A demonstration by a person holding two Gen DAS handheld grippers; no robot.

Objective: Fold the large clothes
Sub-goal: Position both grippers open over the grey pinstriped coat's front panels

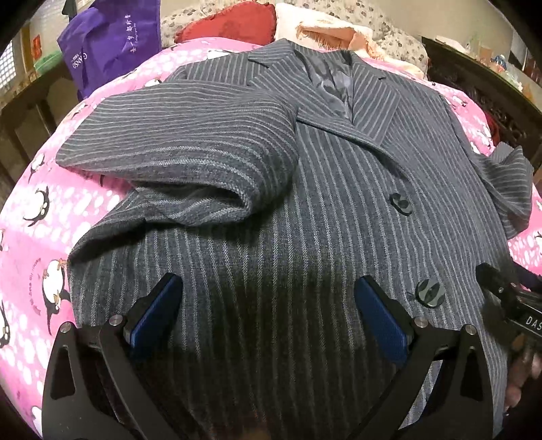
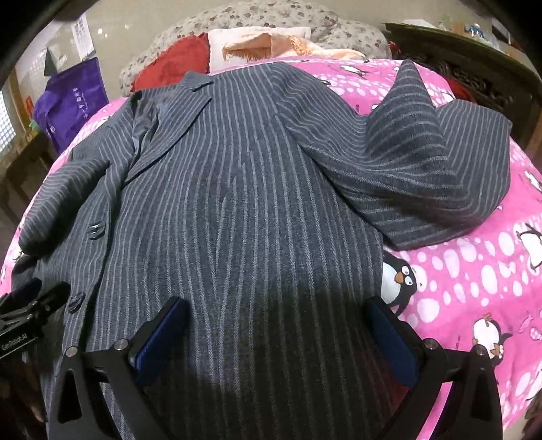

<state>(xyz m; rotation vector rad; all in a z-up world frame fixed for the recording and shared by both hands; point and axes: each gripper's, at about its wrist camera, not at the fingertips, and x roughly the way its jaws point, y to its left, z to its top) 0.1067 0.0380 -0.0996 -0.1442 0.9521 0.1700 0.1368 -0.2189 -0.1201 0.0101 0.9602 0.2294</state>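
A grey pinstriped coat (image 1: 321,210) lies front up on a pink penguin blanket (image 1: 37,216). It also shows in the right wrist view (image 2: 237,203). Its left sleeve (image 1: 176,149) is folded across the chest. Its right sleeve (image 2: 423,176) lies crumpled out on the blanket. Two dark buttons (image 1: 401,203) run down the front. My left gripper (image 1: 269,294) is open and empty, low over the coat's lower front. My right gripper (image 2: 277,316) is open and empty over the coat's lower right part. Each gripper's body shows at the edge of the other's view.
A purple bag (image 1: 108,44) stands at the back left. A red cushion (image 1: 230,23), a peach cloth (image 2: 271,44) and a floral pillow (image 2: 271,13) lie at the head of the bed. Dark wooden furniture (image 2: 474,64) stands to the right.
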